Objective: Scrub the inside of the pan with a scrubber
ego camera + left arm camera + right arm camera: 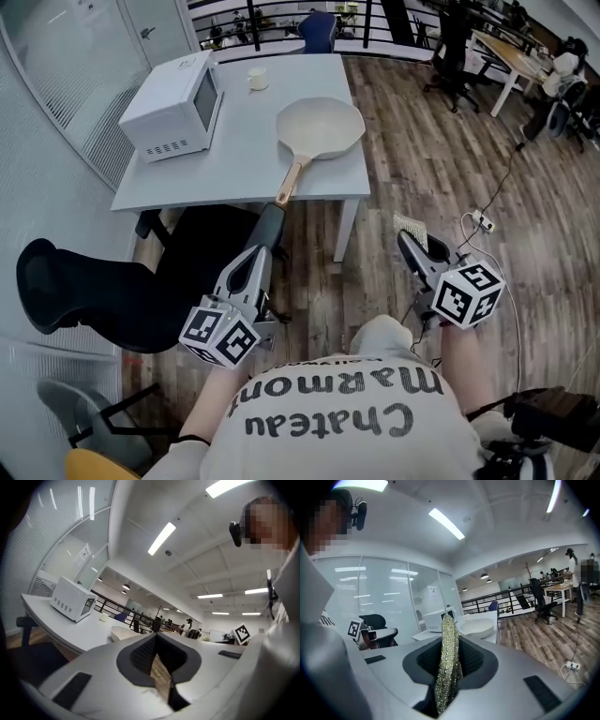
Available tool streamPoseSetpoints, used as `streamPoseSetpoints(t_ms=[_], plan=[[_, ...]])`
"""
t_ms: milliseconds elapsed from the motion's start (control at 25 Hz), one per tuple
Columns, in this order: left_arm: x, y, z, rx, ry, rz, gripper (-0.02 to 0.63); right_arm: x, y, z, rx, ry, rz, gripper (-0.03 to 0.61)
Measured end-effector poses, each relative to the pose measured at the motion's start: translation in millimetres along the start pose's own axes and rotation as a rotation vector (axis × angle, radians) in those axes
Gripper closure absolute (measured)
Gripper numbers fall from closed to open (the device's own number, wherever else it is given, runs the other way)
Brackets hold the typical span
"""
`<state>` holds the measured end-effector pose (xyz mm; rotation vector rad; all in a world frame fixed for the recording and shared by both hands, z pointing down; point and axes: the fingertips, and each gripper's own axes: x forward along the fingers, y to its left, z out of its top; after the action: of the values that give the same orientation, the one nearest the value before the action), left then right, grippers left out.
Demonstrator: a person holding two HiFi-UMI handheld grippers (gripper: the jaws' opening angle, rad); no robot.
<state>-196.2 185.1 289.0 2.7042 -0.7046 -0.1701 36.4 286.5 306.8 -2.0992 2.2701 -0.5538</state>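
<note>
A cream pan (321,126) with a wooden handle (290,182) lies on the white table (234,169), its handle pointing at the near edge. The pan also shows far off in the left gripper view (123,632) and the right gripper view (477,627). My left gripper (269,221) hangs in front of the table below the handle, shut with nothing between its jaws (156,639). My right gripper (410,242) is off to the right over the floor, shut on a flat, glittery yellow-green scrubber (447,658) that sticks up past the fingertips (409,227).
A white microwave (174,106) stands on the table's left part and a small cup (258,79) near its far edge. A black office chair (112,291) sits in front of the table at left. A power strip and cable (483,222) lie on the wooden floor at right.
</note>
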Motion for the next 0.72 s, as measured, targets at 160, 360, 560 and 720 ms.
streamPoseSetpoints(t_ms=[160,360,560,720], plan=[[16,3,-1,-0.026,-0.015,-0.012,0.618,8,-12,-6,-0.004,0.05,-0.023,0.518],[39,4,-12,0.037,0.003,-0.041,0.618,32,-31,-14,0.016,0.072,-0.018,0.518],[70,9,-4,0.067,-0.012,-0.019,0.618,64,-54,4,0.044,0.045,0.038,0.518],[101,19,7,0.062,-0.044,0.021,0.62,98,-80,20,0.036,0.054,0.075,0.518]])
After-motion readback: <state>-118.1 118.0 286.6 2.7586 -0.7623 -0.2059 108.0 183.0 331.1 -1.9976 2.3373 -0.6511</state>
